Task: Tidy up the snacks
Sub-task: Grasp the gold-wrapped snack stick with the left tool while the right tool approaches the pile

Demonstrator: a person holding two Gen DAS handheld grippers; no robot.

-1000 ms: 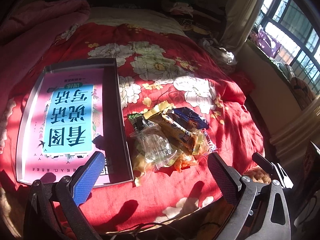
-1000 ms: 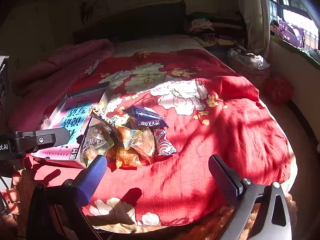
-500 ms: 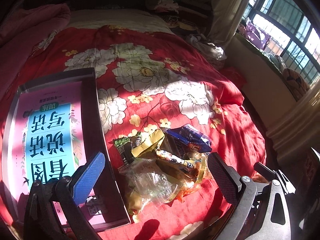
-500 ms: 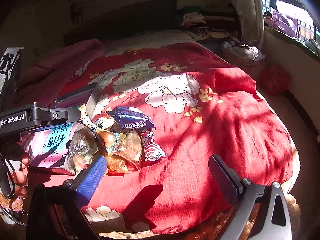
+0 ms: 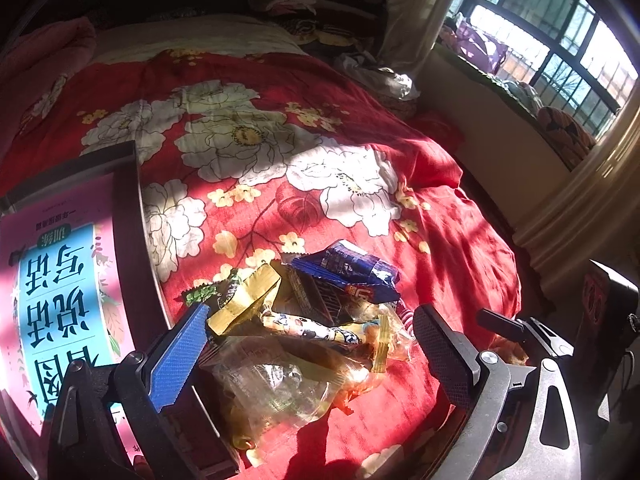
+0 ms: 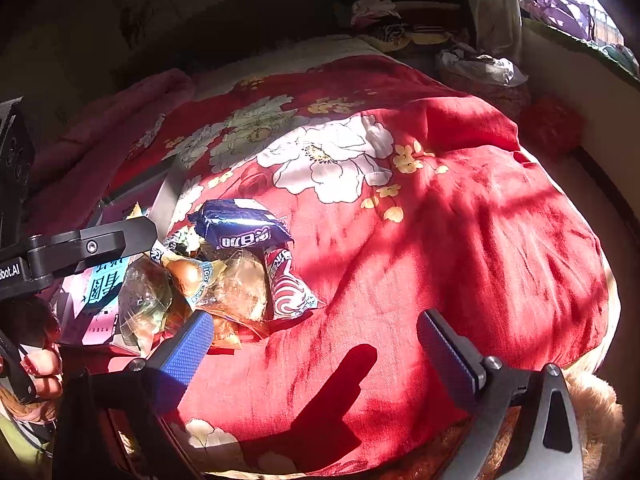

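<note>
On the red floral bedspread (image 5: pixel 280 184), just right of the tray (image 5: pixel 132 240) lined with a pink-and-blue printed sheet, 1 pile of wrapped snacks (image 5: pixel 304 332) lies between the spread, empty fingers of the left gripper (image 5: pixel 310 354), blue packet (image 6: pixel 240 226) topmost; right gripper (image 6: pixel 312 356) likewise released, over bare cloth beside the pile.

Both wrist views face the headboard — left close over the snack pile (image 5: pixel 312 332), right farther back
</note>
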